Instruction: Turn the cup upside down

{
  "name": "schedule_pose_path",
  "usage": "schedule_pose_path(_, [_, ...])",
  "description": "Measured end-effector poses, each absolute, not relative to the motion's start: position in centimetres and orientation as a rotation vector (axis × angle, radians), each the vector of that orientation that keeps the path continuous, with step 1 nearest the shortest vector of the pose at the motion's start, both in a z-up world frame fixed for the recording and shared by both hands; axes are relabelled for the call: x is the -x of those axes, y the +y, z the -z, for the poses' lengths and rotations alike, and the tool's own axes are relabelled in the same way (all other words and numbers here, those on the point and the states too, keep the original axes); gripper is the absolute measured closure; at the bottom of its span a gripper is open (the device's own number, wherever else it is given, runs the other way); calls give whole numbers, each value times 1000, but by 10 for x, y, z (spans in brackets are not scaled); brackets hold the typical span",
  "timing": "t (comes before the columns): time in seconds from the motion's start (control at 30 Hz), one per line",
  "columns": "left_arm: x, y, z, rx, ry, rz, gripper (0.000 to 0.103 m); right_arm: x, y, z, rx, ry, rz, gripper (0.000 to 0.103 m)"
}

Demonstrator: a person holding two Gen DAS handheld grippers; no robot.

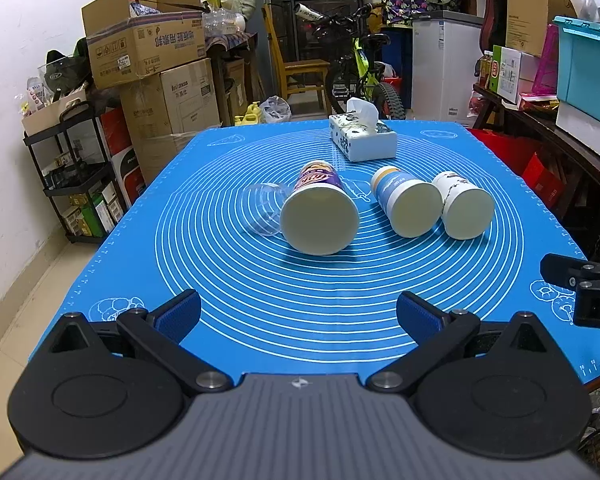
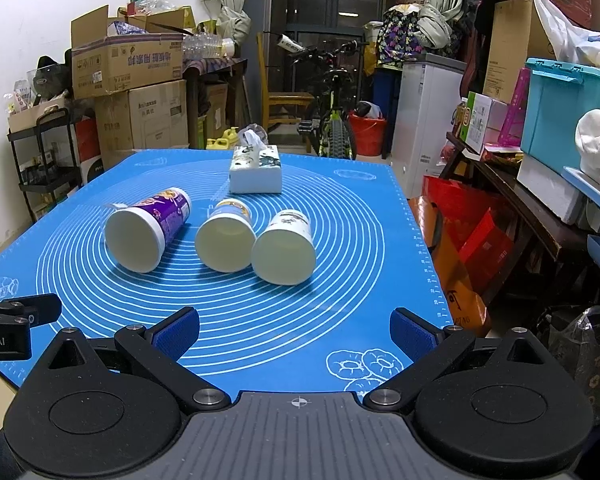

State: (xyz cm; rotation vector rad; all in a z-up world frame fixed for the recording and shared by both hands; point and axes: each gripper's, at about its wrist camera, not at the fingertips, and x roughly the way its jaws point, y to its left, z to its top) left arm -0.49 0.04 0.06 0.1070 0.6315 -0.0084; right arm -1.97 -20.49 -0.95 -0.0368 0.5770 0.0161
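Three paper cups lie on their sides on the blue mat [image 1: 300, 320], mouths toward me: a tall purple cup [image 1: 320, 204] [image 2: 146, 228], a blue-and-white cup [image 1: 406, 202] [image 2: 226, 236] and a white cup with dark print [image 1: 462, 204] [image 2: 284, 246]. A clear plastic cup [image 1: 264, 208] lies on its side left of the purple cup. My left gripper [image 1: 298, 316] is open and empty, near the mat's front edge. My right gripper [image 2: 294, 330] is open and empty, also short of the cups.
A tissue box [image 1: 362, 138] [image 2: 256, 170] stands on the mat behind the cups. Stacked cardboard boxes [image 1: 148, 64] and a black rack [image 1: 72, 168] are to the left. A loaded bench [image 2: 540, 184] runs along the right. A bicycle [image 1: 360, 68] is behind the table.
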Motion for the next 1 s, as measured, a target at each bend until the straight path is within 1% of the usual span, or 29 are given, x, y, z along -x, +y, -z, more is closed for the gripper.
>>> schedule_pose_path(1.0, [-1,8,0,-108,642,6,0,15,-196,15,40,584,-29,3])
